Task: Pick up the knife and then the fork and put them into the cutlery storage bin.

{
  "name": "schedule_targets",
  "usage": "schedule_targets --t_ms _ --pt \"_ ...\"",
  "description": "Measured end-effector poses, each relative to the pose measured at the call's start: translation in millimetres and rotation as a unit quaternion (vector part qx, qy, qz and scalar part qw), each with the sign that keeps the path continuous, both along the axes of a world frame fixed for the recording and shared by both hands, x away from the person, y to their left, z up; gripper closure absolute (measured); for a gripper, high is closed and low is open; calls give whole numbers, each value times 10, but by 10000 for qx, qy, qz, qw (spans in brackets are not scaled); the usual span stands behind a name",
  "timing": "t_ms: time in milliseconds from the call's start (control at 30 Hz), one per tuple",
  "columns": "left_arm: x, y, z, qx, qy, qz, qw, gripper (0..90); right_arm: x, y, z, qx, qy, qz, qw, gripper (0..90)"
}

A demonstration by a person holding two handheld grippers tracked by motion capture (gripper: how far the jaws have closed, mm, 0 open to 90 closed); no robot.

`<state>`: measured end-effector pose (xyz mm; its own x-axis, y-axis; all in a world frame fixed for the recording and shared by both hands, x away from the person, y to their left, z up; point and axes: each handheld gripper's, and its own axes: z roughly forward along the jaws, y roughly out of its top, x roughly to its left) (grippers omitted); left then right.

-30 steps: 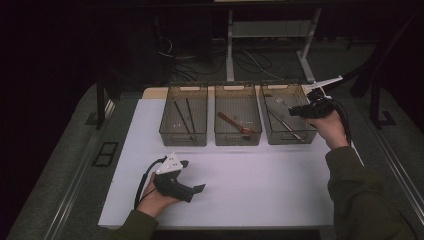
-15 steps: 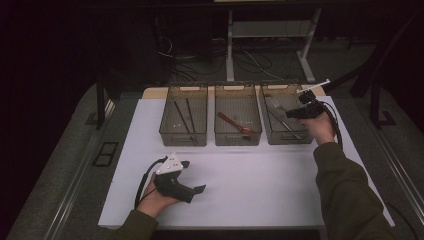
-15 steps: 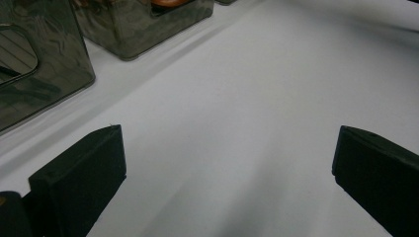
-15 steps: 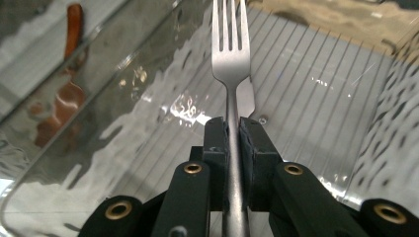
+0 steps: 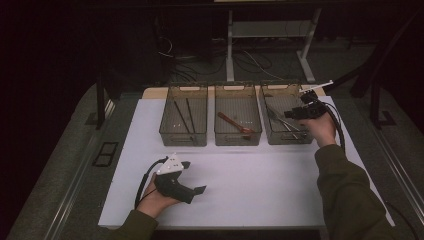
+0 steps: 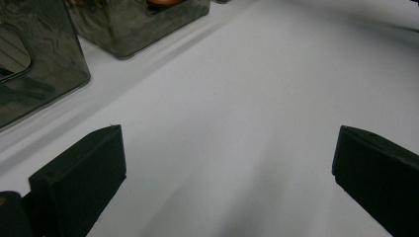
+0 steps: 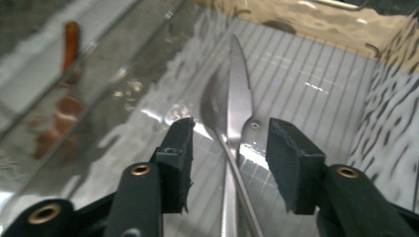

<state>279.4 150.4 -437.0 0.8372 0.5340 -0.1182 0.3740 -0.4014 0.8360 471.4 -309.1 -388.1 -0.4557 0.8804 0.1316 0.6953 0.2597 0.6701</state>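
My right gripper (image 5: 296, 114) hangs over the right-hand clear bin (image 5: 287, 140). Its jaws have just been opening and now stand apart (image 7: 227, 133). Between and below them a serrated metal knife (image 7: 238, 94) lies on the bin floor, crossing a metal spoon (image 7: 210, 106), and the pads touch neither. From the high view this cutlery (image 5: 281, 121) appears as thin bright strips. My left gripper (image 5: 194, 176) rests on the white mat near the front edge, open with bare mat between its jaws (image 6: 227, 158).
The middle bin (image 5: 238, 138) holds a brown spoon (image 5: 234, 123). Dark chopsticks (image 5: 183, 119) lie in the left bin (image 5: 183, 139). All three bins stand in a row at the back of the white mat (image 5: 250, 185). Table legs and cables lie beyond.
My right gripper has sunk a little toward the right bin. The left hand and its gripper have stayed put.
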Motion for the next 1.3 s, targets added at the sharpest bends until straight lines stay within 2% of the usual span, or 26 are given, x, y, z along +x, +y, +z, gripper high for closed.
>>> schedule_targets --t_ms 133,200,233,300,400,533,733,833,967,1167,1300 --pt "-2 -4 -1 1 -5 3 10000 0 -120 -37 80 158 -197 64 9997 456" --pt "-1 -4 0 1 -3 13 10000 0 -193 -61 115 320 -267 95 9991 437" --pt "0 -3 0 1 -1 12 10000 0 -230 -70 127 397 -259 119 9988 398" --pt "2 0 2 0 14 7 10000 0 -296 -81 145 383 -320 141 9987 367" --pt "4 1 2 4 50 10 10000 0 -408 -88 170 455 -430 323 9975 341" --pt "4 1 3 5 60 15 10000 0 -560 -71 211 559 -632 561 9949 296" --pt "3 0 4 4 46 20 10000 0 -769 8 250 445 -870 709 9927 261" --pt "0 2 3 7 49 22 10000 0 -860 24 252 544 -982 793 9905 247" --pt "-2 5 2 -13 61 29 10000 0 -987 53 232 544 -1139 819 9886 224" --pt "-1 -7 -2 1 63 9 10000 0 -1187 96 156 684 -1304 936 9847 186" --pt "-2 -7 4 -2 50 1 10000 0 -1298 150 106 655 -1370 1037 9830 173"
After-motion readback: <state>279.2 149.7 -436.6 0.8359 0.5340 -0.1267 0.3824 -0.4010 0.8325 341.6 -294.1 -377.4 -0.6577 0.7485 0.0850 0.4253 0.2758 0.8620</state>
